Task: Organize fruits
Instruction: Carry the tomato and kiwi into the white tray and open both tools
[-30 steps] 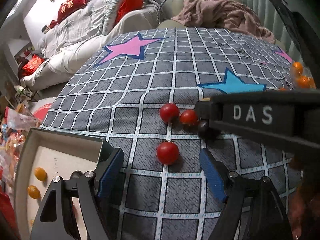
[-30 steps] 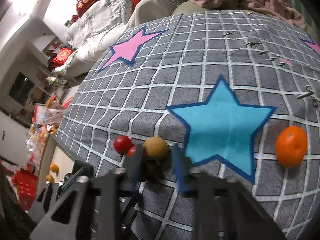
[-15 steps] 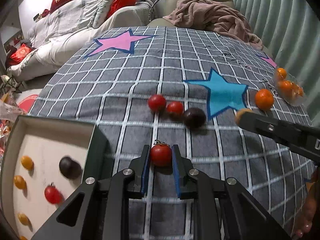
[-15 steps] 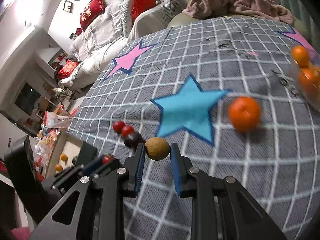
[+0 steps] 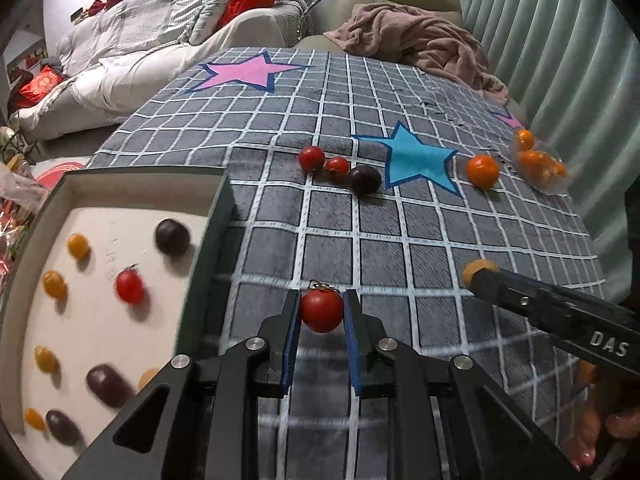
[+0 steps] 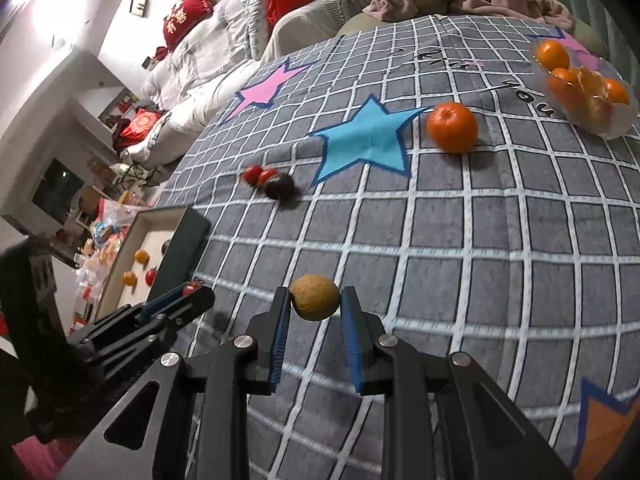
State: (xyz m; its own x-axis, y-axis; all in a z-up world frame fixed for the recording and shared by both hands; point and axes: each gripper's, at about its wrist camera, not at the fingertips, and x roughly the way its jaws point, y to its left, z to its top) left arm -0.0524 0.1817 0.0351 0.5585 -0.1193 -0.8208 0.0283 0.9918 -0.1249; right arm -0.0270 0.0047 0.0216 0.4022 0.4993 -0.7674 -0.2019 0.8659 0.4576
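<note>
My left gripper [image 5: 322, 314] is shut on a red cherry tomato [image 5: 322, 312] and holds it above the checked cloth, just right of the tray's [image 5: 218, 216] wall. The tray holds several small yellow, red and dark fruits. My right gripper [image 6: 315, 300] is shut on a round tan-brown fruit [image 6: 315, 297] held above the cloth; it shows in the left wrist view [image 5: 480, 270] at the right. On the cloth lie two red tomatoes [image 5: 312, 158] and a dark plum [image 5: 365, 180], plus a loose orange [image 5: 483, 171].
A clear plastic bag of oranges [image 6: 586, 88] sits at the far right of the cloth. A pink blanket [image 5: 420, 48] lies on the sofa behind. Cluttered floor items [image 6: 108, 220] lie left of the tray. The left gripper shows in the right wrist view [image 6: 192, 292].
My left gripper has closed on the red tomato and carried it back toward the tray. My right gripper has lifted the tan fruit and drawn back and right from the tomatoes and plum.
</note>
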